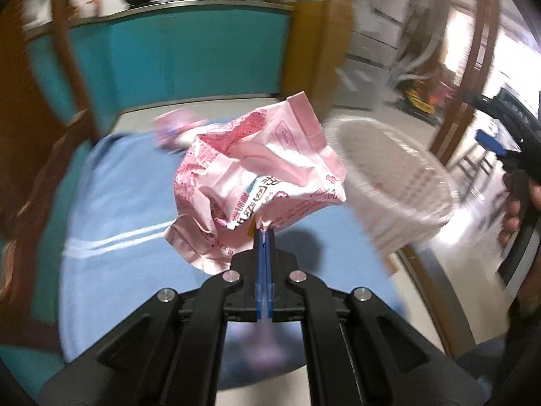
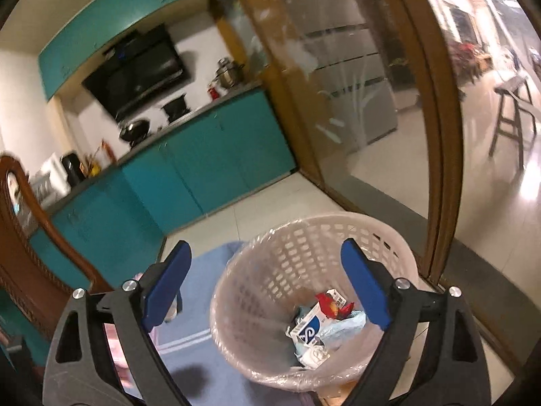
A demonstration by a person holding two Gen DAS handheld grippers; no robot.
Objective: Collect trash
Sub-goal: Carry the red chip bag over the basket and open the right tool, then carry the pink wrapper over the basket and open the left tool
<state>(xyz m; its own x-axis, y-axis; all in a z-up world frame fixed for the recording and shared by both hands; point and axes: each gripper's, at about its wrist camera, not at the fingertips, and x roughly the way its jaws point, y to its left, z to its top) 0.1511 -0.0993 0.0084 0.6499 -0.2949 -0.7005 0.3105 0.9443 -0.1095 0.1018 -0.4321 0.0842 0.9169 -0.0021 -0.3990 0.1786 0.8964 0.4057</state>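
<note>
A crumpled pink wrapper (image 1: 257,182) hangs pinched by one edge in the left tongs (image 1: 264,233), whose blue pads (image 1: 260,257) are pressed tight on it above a blue cloth (image 1: 128,209). To the right of those tongs stands a white lattice wastebasket (image 1: 399,182) lined with clear plastic. The right tongs (image 2: 267,287) gape wide with nothing between their fingers (image 2: 363,291), poised over that wastebasket (image 2: 314,247), where a blue-and-white carton (image 2: 309,326) and red packaging (image 2: 333,304) lie at the bottom.
</note>
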